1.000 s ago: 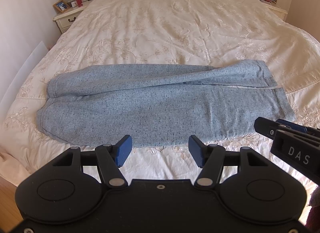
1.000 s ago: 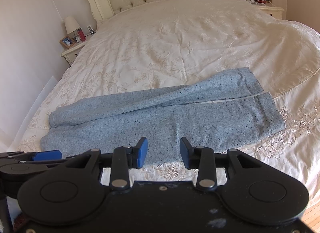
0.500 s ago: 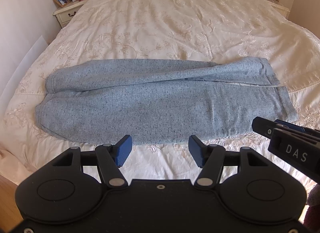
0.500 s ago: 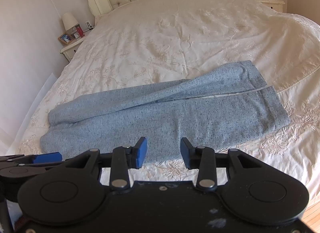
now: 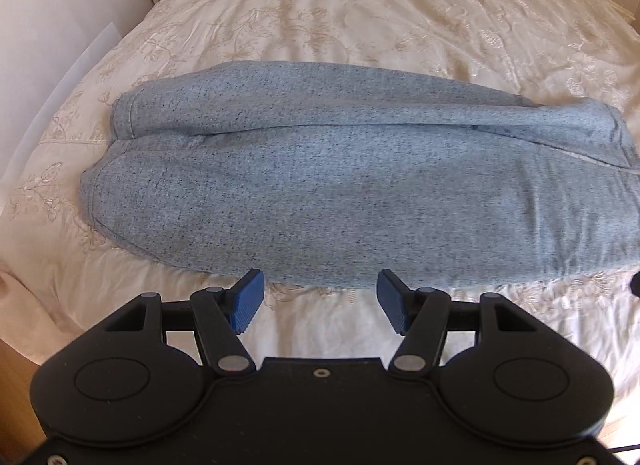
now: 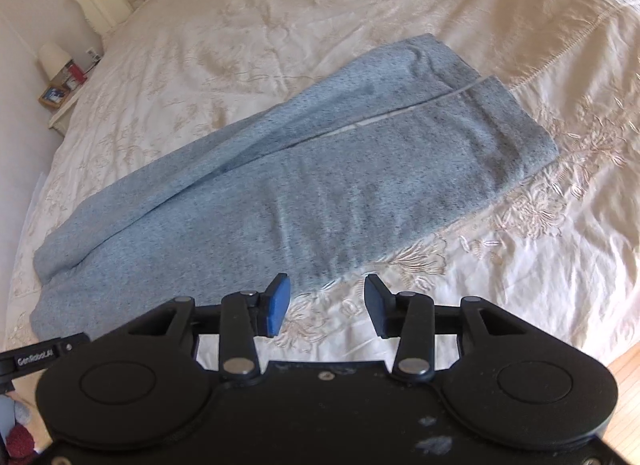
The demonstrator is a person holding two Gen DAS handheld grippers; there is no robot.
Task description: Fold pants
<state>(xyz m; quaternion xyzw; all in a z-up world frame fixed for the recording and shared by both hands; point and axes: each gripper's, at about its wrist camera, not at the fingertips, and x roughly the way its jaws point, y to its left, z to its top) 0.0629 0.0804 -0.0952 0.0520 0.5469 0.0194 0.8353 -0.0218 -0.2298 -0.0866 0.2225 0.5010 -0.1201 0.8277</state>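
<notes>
My left gripper (image 5: pixel 320 301) hangs with its jaws wide apart and nothing between them, tips just short of the near long edge of the pants (image 5: pixel 320 185). My right gripper (image 6: pixel 326 303) is opening its jaws right now, also bare, poised over that same near edge further toward the waistband end.

The pants lie flat across the cream bedspread (image 5: pixel 360 17), legs stacked lengthwise, the hems toward my left and the waistband (image 6: pixel 500 137) off to my right. A white drawstring line shows along the seam near the waistband.

To do this well, I judge each gripper should come down on the near edge and pinch all the layers together, not just the top one, with the two grips well apart so the cloth lifts evenly. The lower pad has to slip under the fabric without catching the bedspread's embroidery. The satin looks slippery, so a shallow bite could drag the whole garment instead of lifting it.

Compared with a second ago, both cameras now sit much closer and lower: the pants fill the view, the headboard has gone from my left view, and my right jaws stand wider.
</notes>
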